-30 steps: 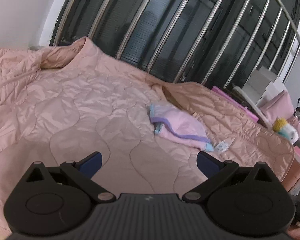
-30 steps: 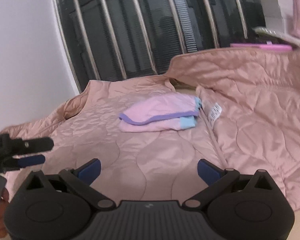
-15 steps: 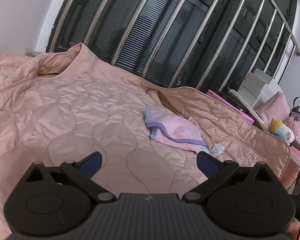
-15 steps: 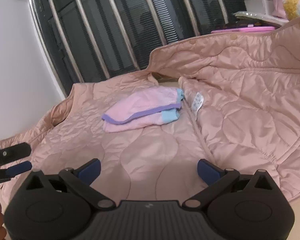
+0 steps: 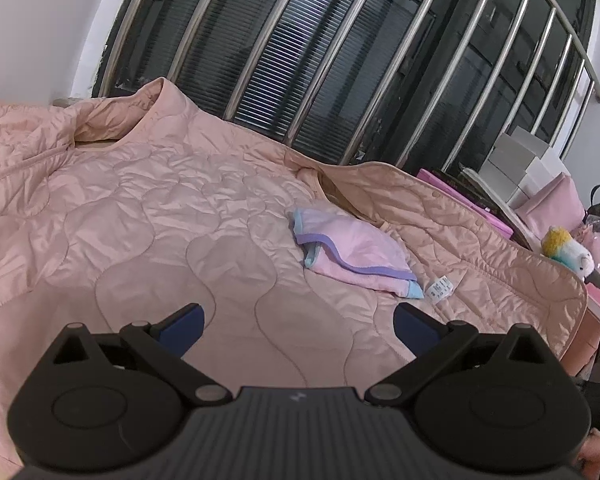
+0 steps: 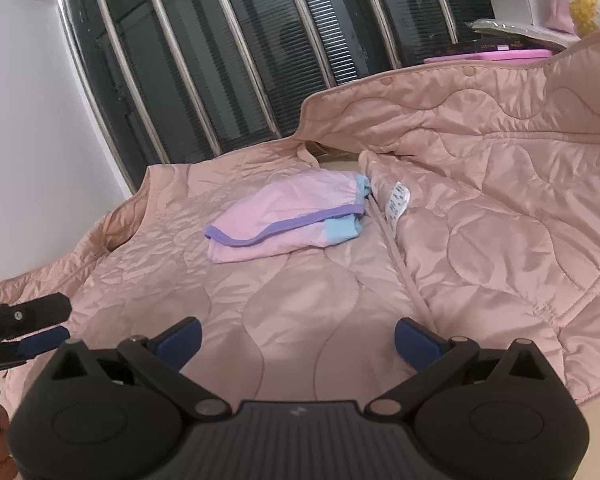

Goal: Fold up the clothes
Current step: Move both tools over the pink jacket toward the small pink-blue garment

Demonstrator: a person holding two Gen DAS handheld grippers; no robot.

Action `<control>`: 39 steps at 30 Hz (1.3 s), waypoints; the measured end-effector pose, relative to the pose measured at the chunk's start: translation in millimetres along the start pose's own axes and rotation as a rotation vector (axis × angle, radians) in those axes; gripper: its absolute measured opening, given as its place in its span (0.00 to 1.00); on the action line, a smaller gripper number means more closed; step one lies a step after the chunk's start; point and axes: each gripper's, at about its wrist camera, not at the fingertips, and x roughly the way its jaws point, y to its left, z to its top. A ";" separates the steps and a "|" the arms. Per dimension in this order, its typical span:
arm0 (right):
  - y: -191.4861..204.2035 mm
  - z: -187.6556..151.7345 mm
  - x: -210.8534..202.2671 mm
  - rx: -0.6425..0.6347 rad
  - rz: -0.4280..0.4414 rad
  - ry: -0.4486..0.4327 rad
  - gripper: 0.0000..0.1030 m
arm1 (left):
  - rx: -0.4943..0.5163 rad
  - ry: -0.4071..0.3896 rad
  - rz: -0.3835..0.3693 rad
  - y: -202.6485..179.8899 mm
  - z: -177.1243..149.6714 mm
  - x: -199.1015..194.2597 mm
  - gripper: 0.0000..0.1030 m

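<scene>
Left gripper [image 5: 296, 322] and right gripper [image 6: 296, 338] both spread wide and empty, hovering low over the near part of the quilted pink jacket [image 6: 480, 208], tilted down toward it. Lying open on that jacket, just beside its white care label [image 6: 397, 197]: a small folded pink garment [image 6: 288, 216]. Probably light, soft and slippery; best pinched at a hem or front edge

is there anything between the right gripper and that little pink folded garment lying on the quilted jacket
Nothing visible. The right gripper is open, and between it and the pink folded garment there is only bare quilted jacket. The jacket's white care label lies off to the garment's right, out of the path.
</scene>
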 end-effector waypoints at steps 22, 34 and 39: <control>4.5 -1.0 1.7 -0.009 0.021 0.017 1.00 | 0.017 0.046 0.055 1.7 -4.4 10.3 1.00; 5.5 -0.3 -1.6 -0.021 0.000 -0.004 1.00 | 0.353 -0.100 0.187 -58.7 -11.0 2.2 1.00; -3.5 1.3 -6.5 0.013 -0.028 -0.041 1.00 | 0.368 0.032 0.234 -87.7 16.8 44.3 1.00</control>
